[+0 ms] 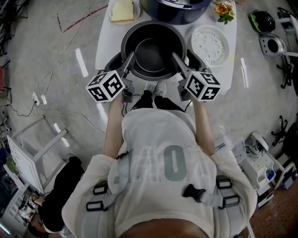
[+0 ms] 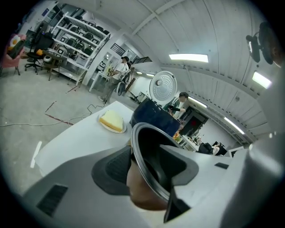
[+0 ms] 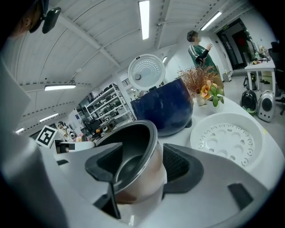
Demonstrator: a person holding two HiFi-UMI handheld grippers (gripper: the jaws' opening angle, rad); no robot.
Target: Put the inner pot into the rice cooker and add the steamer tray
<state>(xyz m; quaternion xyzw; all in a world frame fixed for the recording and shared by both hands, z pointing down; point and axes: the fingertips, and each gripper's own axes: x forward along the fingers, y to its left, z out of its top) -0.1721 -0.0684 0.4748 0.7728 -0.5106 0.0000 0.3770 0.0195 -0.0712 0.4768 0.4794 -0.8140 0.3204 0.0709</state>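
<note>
Edges and tools hide parts of the cooking set

The rice cooker (image 1: 174, 10) and plate (image 1: 112, 17) are cut off by the head view's top edge. It is unclear what the yellow block (image 1: 122, 10) is. The left tool (image 1: 132, 56) and right tool (image 1: 173, 56) cover the pot's (image 1: 151, 51) near rim and the surface's (image 1: 109, 42) near edge.

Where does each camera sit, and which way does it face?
Head view: on the person's head, facing steeply down at the pot and table; torso, forearms, left gripper and right gripper show.
Left gripper view: on that gripper, facing along its jaws, which straddle the pot's rim; only jaws show.
Right gripper view: the same, from the pot's other side.
Shared: all show pot and cooker.
</note>
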